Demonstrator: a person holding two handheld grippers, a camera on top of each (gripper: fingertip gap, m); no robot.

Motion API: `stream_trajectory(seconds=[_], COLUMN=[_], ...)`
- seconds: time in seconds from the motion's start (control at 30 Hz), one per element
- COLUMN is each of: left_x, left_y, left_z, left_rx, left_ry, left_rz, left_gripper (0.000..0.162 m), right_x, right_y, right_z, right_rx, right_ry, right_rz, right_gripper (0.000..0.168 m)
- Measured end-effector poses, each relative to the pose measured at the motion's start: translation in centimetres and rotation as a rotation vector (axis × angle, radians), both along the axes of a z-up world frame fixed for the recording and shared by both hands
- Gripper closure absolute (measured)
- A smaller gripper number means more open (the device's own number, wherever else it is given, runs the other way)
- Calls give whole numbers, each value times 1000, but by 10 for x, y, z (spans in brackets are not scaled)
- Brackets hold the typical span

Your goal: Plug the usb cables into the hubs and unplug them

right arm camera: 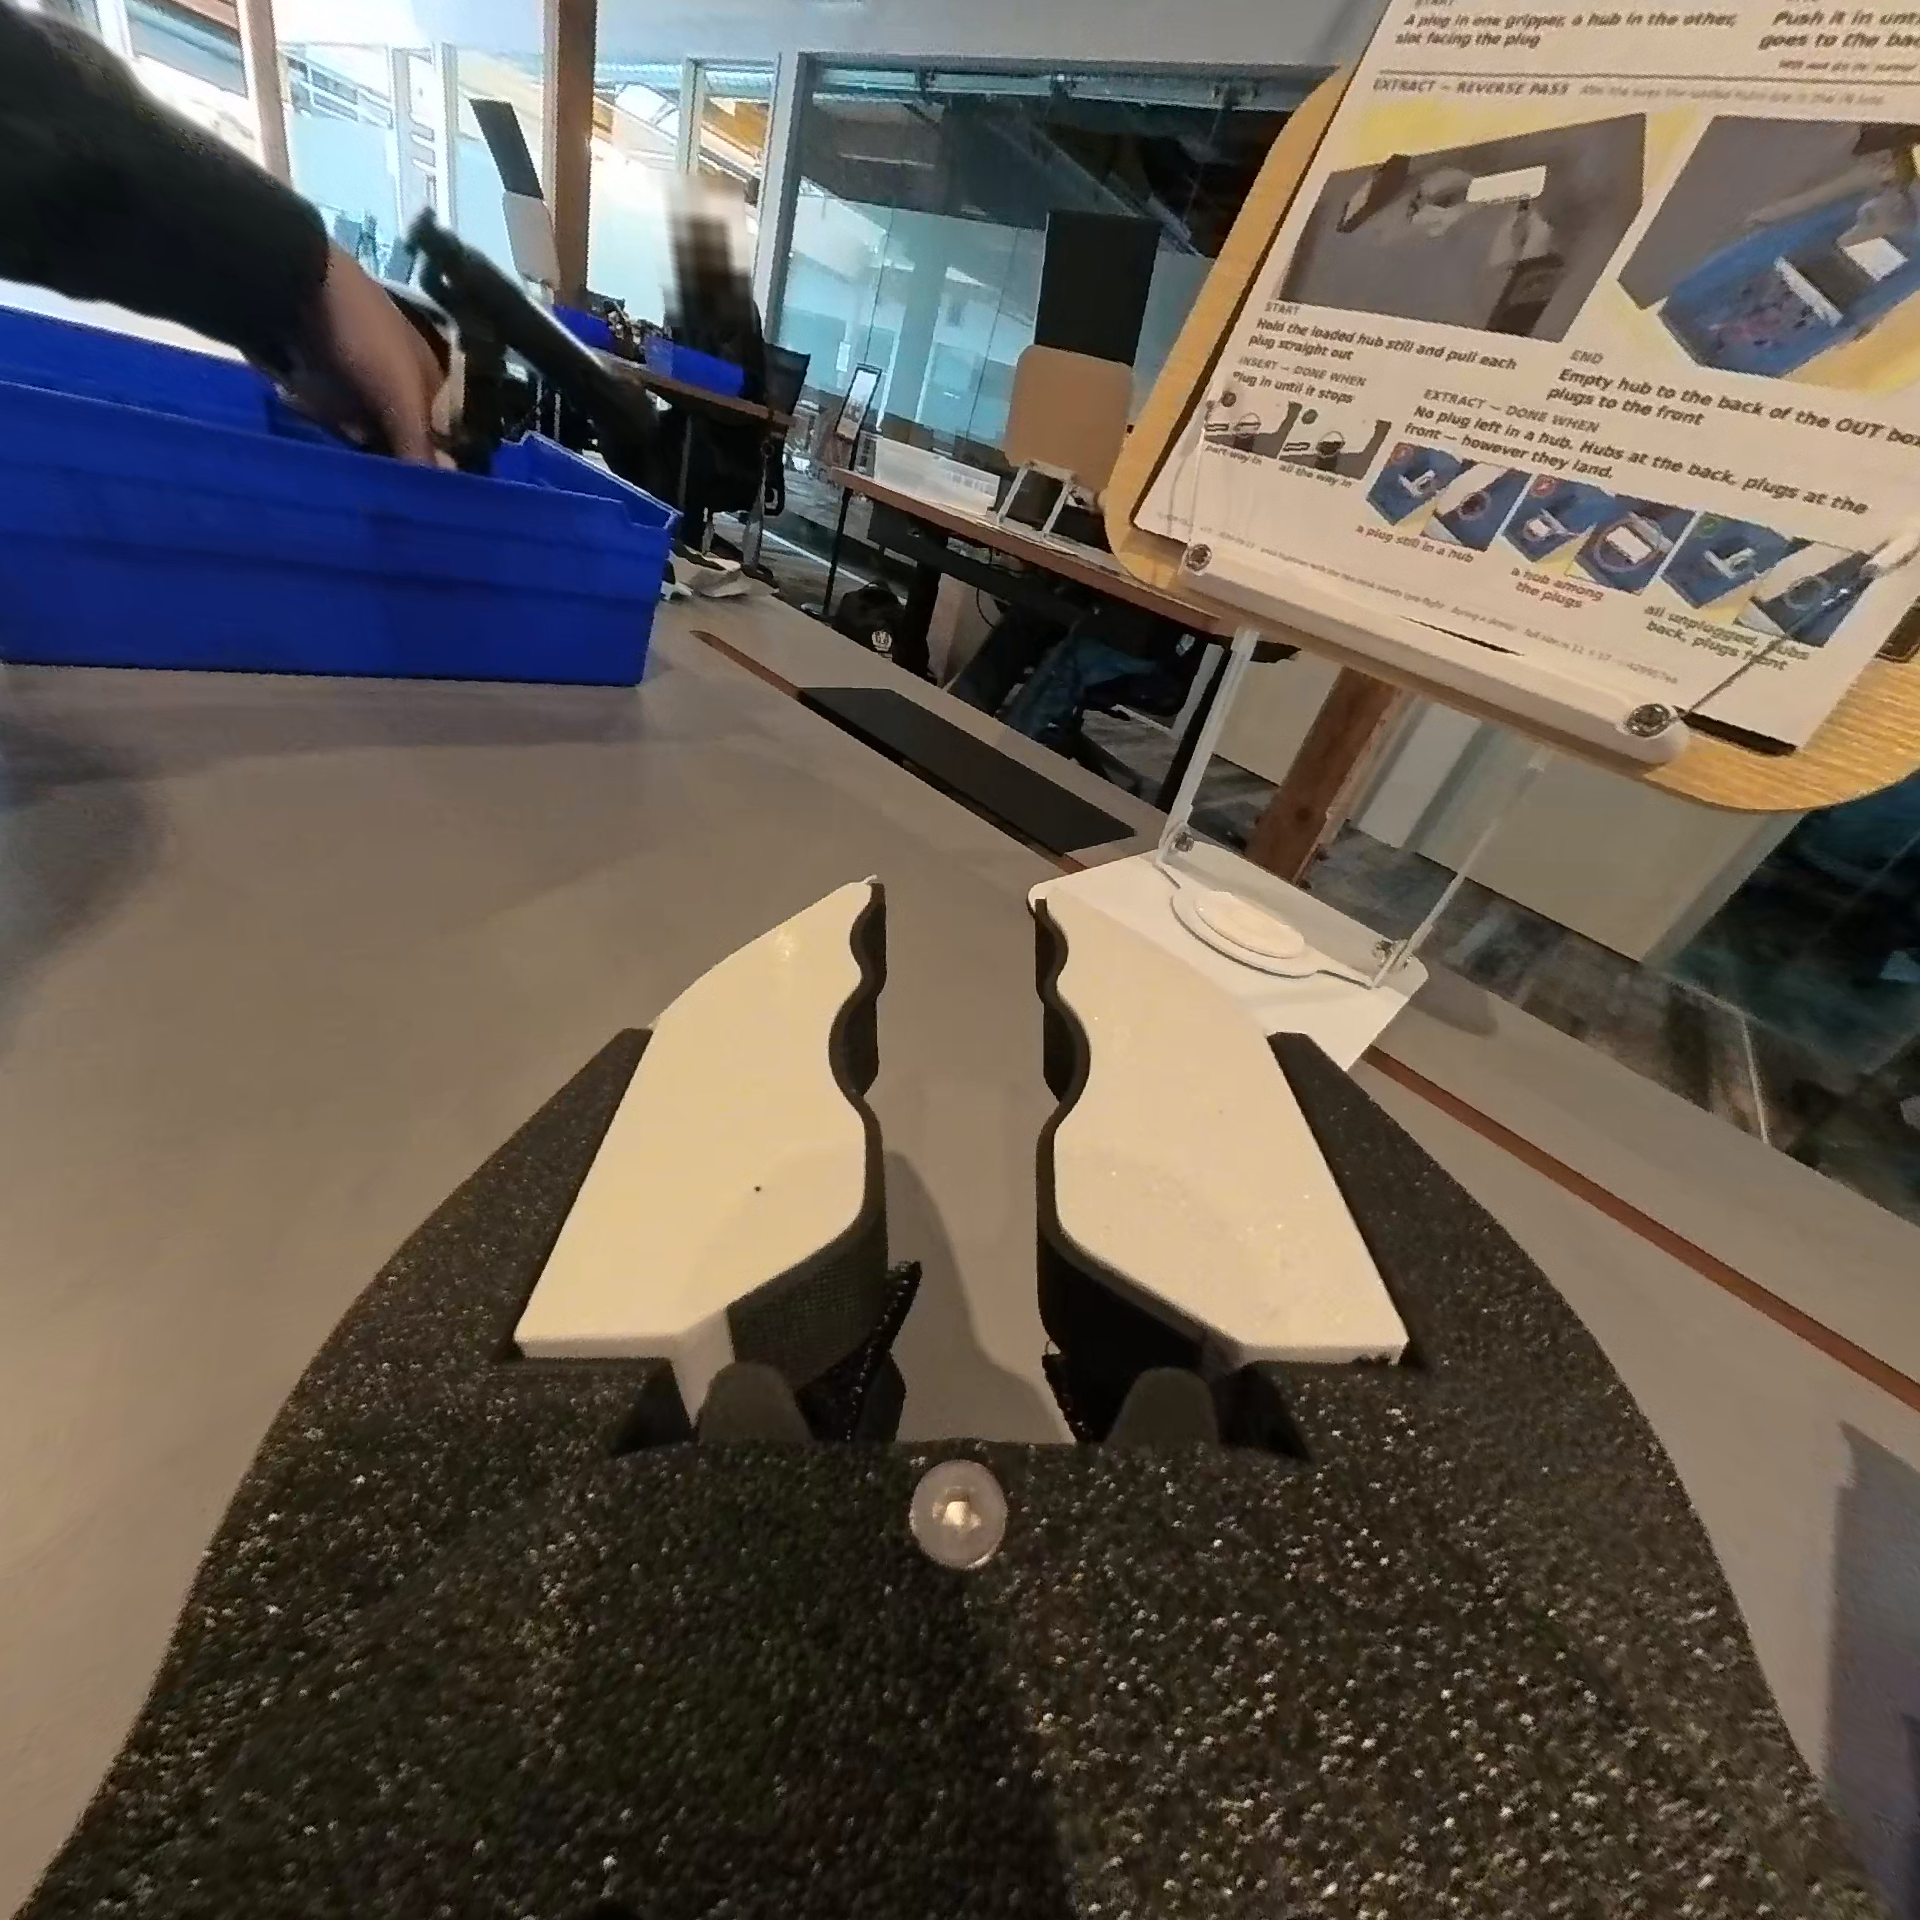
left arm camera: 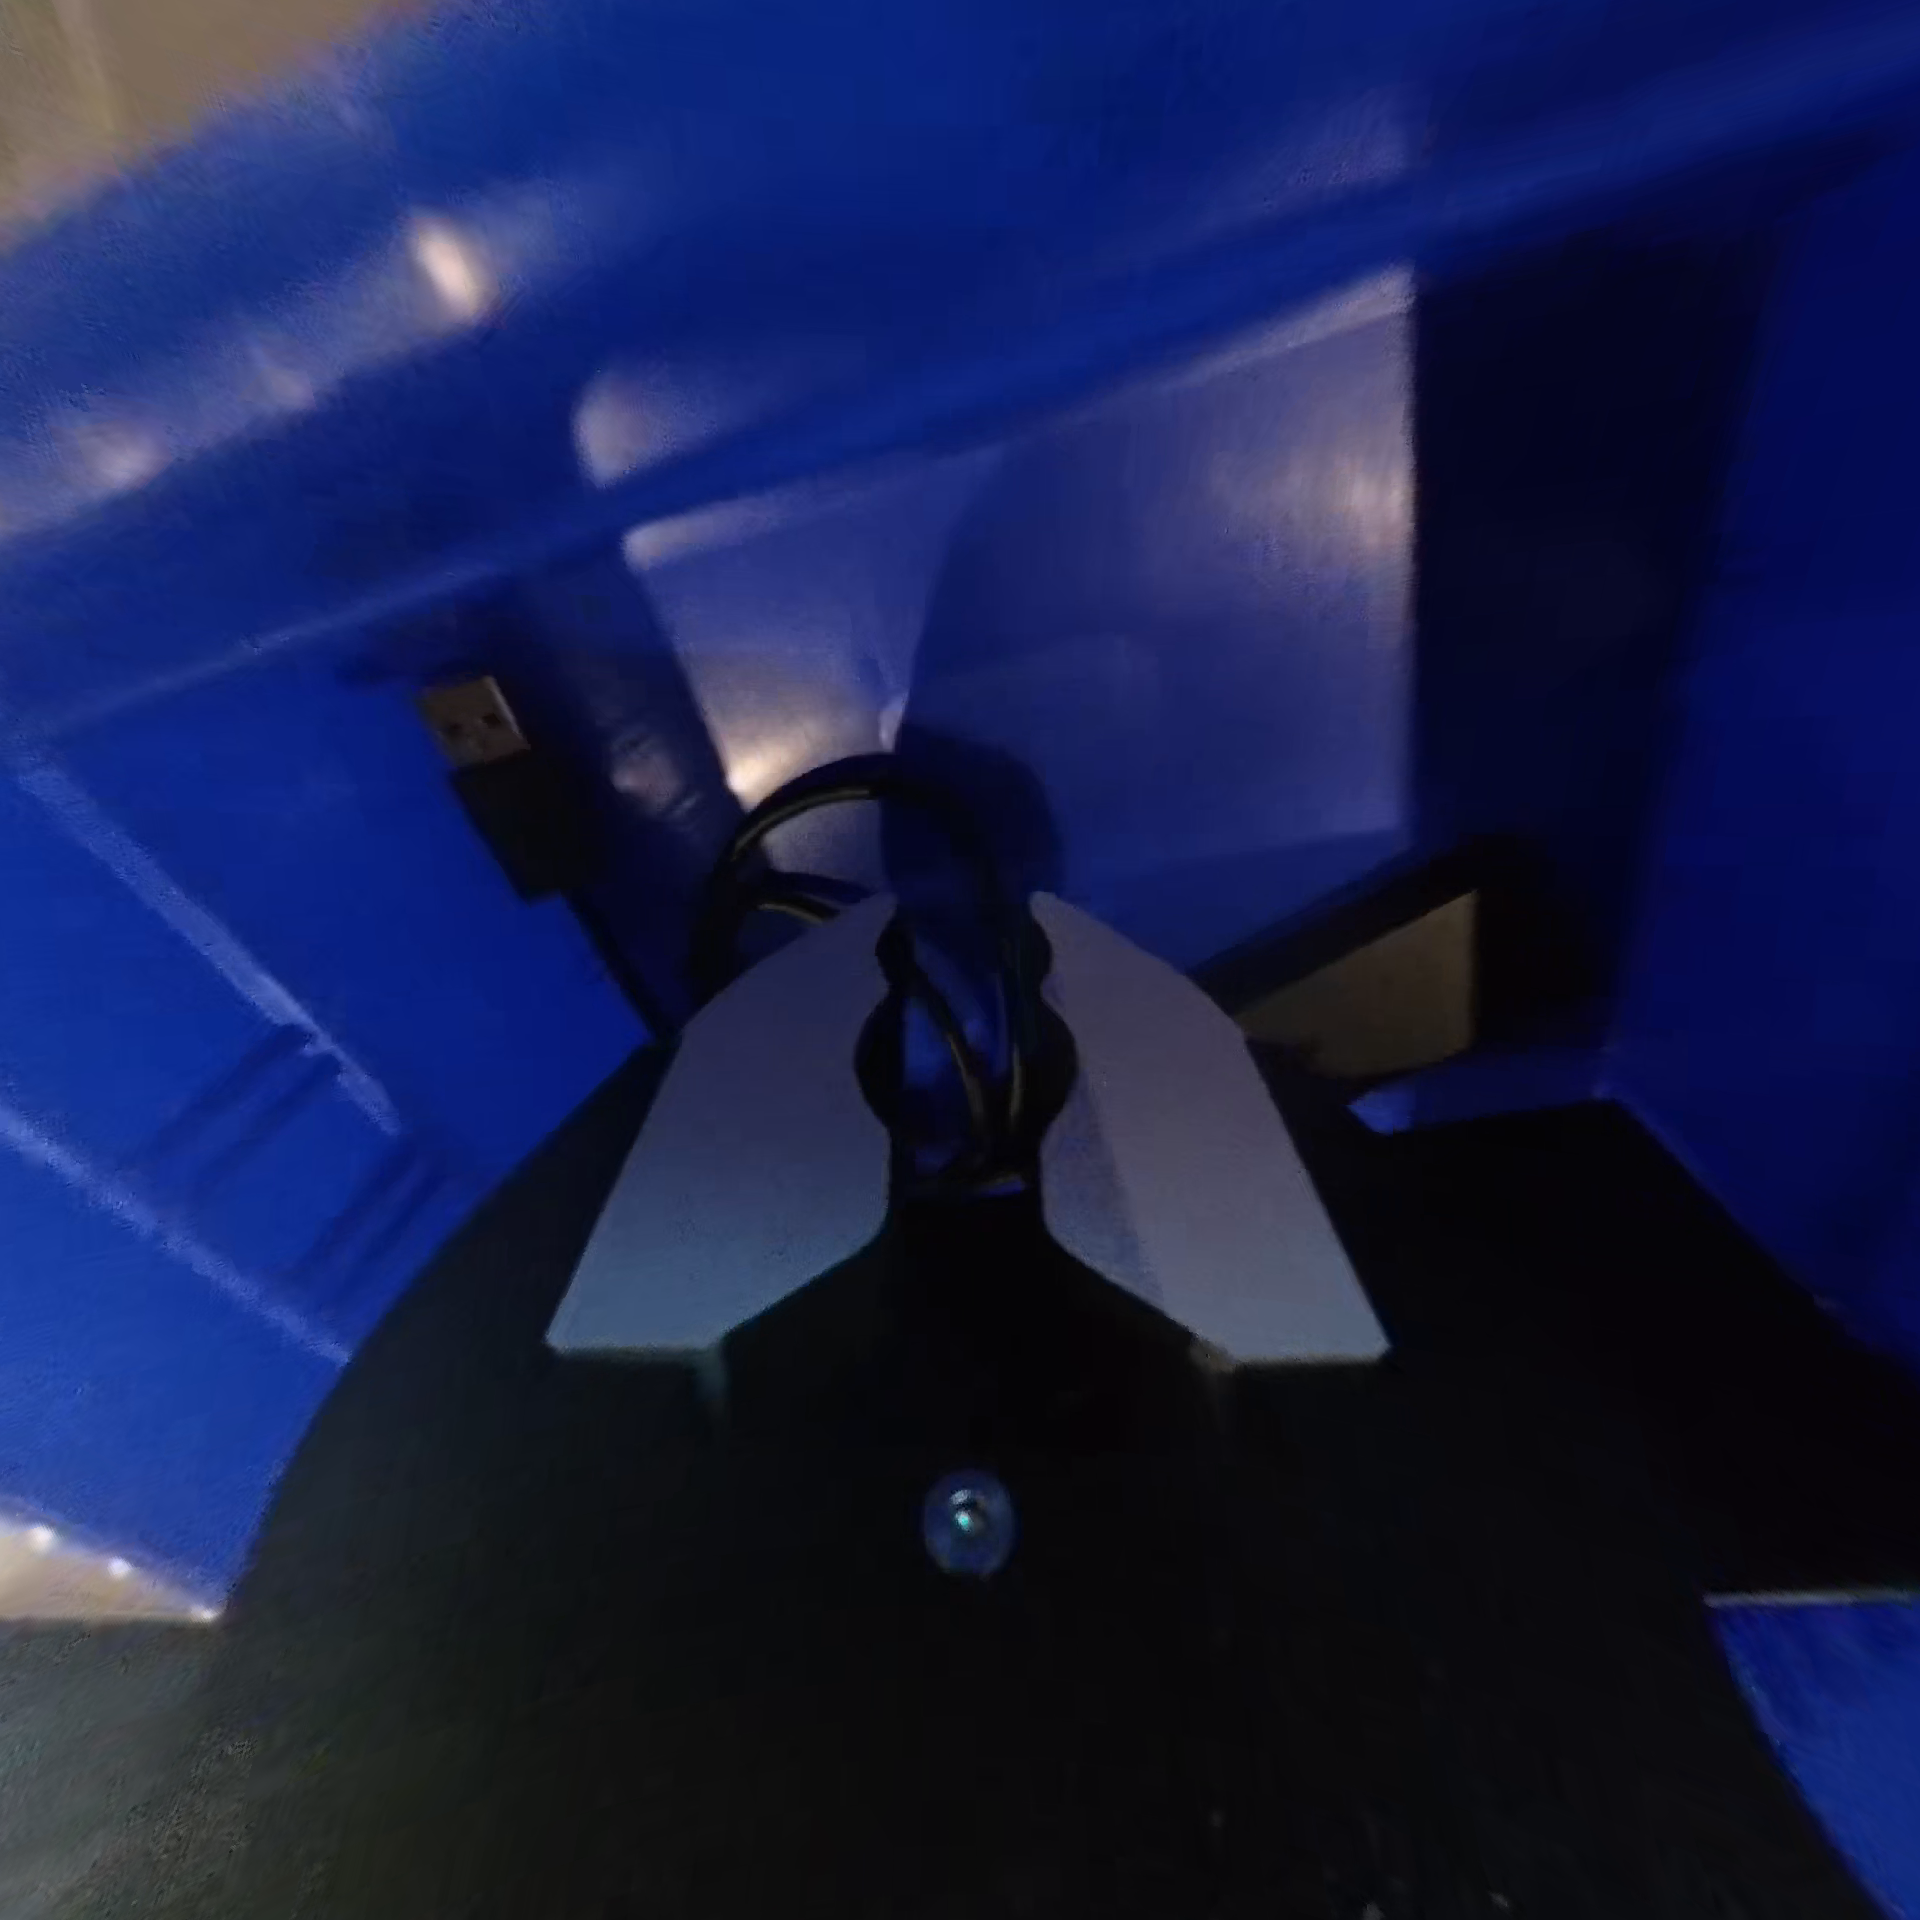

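Observation:
In the left wrist view my left gripper (left arm camera: 961, 925) is deep inside a blue bin (left arm camera: 1143, 644). Its white fingers (left arm camera: 727, 1132) are shut on a looped black USB cable (left arm camera: 790, 821). The cable's black plug with a metal tip (left arm camera: 473, 722) lies against the bin wall to the upper left. The view is dark and blurred. No hub shows. My right gripper (right arm camera: 956, 904) is open and empty, low over the grey table (right arm camera: 312, 935). In the right wrist view the left gripper (right arm camera: 488, 353), held by a hand, reaches into the blue bin (right arm camera: 312, 561) at the far left.
An instruction board (right arm camera: 1558, 364) on a clear stand with a white base (right arm camera: 1247, 956) stands just right of my right gripper. A black strip (right arm camera: 966, 769) lies along the table's far edge. Desks and chairs stand beyond.

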State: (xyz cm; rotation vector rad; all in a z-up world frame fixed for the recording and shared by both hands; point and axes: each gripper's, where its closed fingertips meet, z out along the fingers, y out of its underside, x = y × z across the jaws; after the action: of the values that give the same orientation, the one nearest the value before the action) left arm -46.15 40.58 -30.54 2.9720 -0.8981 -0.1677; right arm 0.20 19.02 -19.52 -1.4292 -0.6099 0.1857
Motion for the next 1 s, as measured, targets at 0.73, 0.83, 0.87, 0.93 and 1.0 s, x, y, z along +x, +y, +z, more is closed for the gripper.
stream_trajectory(seconds=[0.73,0.83,0.87,0.93,1.0], left_x=[-6,2,6,15,26], left_y=[-22,-23,-24,-25,-29], left_z=[153,179,188,208,229], left_rx=[425,512,541,603,647], left_ry=[45,88,101,118,107], left_rz=[-180,-238,-259,-293,-309], left_gripper=[159,158,159,159,159], right_x=[4,5,5,4,4], right_y=[-4,-5,-5,-5,-5], right_z=[10,11,12,11,11], right_rx=[46,62,69,72,73], right_ry=[14,-2,-9,-19,-27], right_rz=[-15,-23,-27,-26,-28], right_gripper=[148,149,149,150,150])
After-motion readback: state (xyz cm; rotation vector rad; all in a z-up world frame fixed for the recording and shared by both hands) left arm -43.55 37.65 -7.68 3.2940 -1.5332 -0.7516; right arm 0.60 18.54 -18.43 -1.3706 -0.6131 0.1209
